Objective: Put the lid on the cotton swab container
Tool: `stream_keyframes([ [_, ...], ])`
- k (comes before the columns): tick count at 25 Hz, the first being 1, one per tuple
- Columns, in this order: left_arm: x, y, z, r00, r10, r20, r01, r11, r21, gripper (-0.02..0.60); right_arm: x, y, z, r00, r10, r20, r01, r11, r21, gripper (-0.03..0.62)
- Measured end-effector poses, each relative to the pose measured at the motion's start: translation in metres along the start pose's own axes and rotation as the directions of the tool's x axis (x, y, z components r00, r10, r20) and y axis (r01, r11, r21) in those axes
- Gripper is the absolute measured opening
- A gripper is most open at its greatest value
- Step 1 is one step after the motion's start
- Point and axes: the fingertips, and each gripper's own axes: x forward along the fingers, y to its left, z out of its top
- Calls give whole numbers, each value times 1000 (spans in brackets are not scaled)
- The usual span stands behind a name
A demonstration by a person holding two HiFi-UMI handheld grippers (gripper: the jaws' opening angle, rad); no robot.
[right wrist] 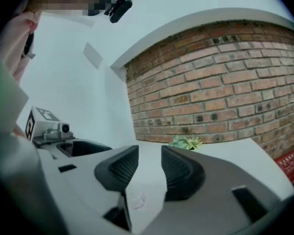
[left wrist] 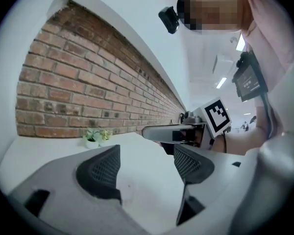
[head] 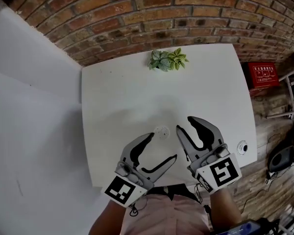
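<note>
Near the near edge of the table, your left gripper is spread wide and your right gripper is parted less; neither is pinching anything. Just beyond their tips, between the two, a small round clear piece lies flat on the table. It is too small to tell whether it is the lid or the container. It is likely light, stiff, slippery plastic, so take it gently across its rim or it may skid. A small plant sits at the far edge.

Brick wall across top. White table centre, small plant at its upper edge. Red box, wood floor right.
</note>
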Motion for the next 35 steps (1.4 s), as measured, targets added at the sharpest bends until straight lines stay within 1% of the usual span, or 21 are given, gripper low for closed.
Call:
stream_keyframes([
  [2,-14,9,25,996,68,66,-71,997,41,308,-10,-1,23,998,-34,43,35,999,-16,142],
  [3,-22,16,39,988,111,111,-118,991,68,271,-16,0,34,997,-49,64,51,998,-24,122],
  [4,-30,23,53,975,161,155,-175,981,83,207,-21,1,44,994,-62,85,65,997,-31,105],
  [5,-38,30,66,957,215,192,-235,968,85,153,-25,2,53,992,-72,106,77,996,-39,87],
  [6,-46,37,78,937,269,222,-293,953,80,116,-30,4,62,989,-82,125,89,995,-48,67],
  [7,-52,42,89,916,318,245,-346,935,79,62,-34,6,70,986,-91,142,100,993,-57,47],
  [9,-62,48,108,876,390,283,-431,897,98,-1,-40,10,80,980,-108,168,122,990,-73,16],
  [11,-69,49,124,847,423,321,-479,870,117,0,-45,14,86,975,-124,185,141,986,-83,6],
  [13,-73,48,136,831,432,350,-496,860,117,0,-49,16,88,972,-135,195,155,984,-91,6],
  [15,-76,45,143,826,430,364,-499,859,118,0,-53,19,90,970,-145,197,166,981,-99,6],
  [19,-74,35,148,827,417,376,-493,861,128,0,-58,20,92,968,-162,194,185,976,-111,5],
  [23,-69,28,146,836,398,378,-475,870,136,-1,-61,15,91,962,-179,205,206,972,-117,3],
  [27,-63,24,144,845,385,370,-457,880,128,-2,-62,14,93,961,-177,213,205,971,-121,3],
  [35,-55,22,142,854,376,361,-447,884,138,-2,-61,12,90,961,-175,216,203,973,-113,5],
])
